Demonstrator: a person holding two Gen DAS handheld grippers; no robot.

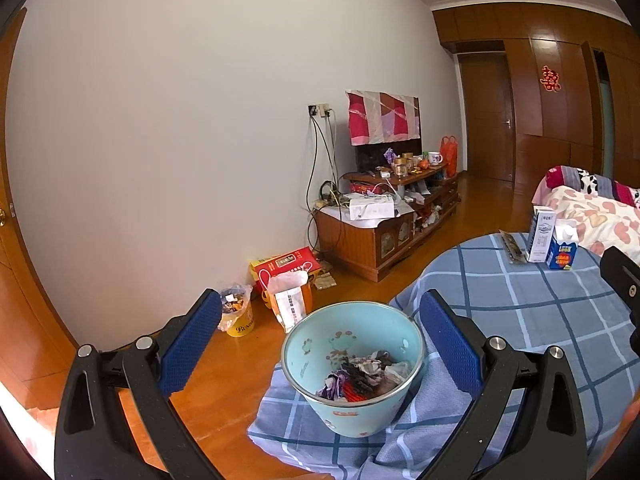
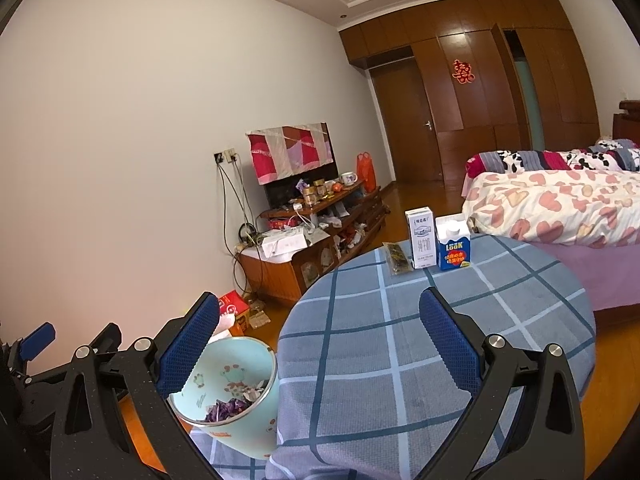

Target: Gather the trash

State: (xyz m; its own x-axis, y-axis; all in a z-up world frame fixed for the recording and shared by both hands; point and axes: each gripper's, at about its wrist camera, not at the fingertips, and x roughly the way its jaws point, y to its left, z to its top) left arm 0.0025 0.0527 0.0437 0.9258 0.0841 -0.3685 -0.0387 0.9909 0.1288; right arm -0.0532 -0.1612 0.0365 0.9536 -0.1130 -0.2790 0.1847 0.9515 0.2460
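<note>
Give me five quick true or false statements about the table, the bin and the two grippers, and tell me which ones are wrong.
1. The light blue cartoon-printed trash bin already holds crumpled wrappers. True.
2. The white milk carton and the blue and white LOOK carton lie flat on the blue checked tablecloth. False: both stand upright, side by side.
3. The left gripper is shut on a wrapper. False: its jaws are wide apart and hold nothing.
4. A flat dark snack packet lies on the cloth just left of the white carton. True.
5. The right gripper is open and empty. True.
</note>
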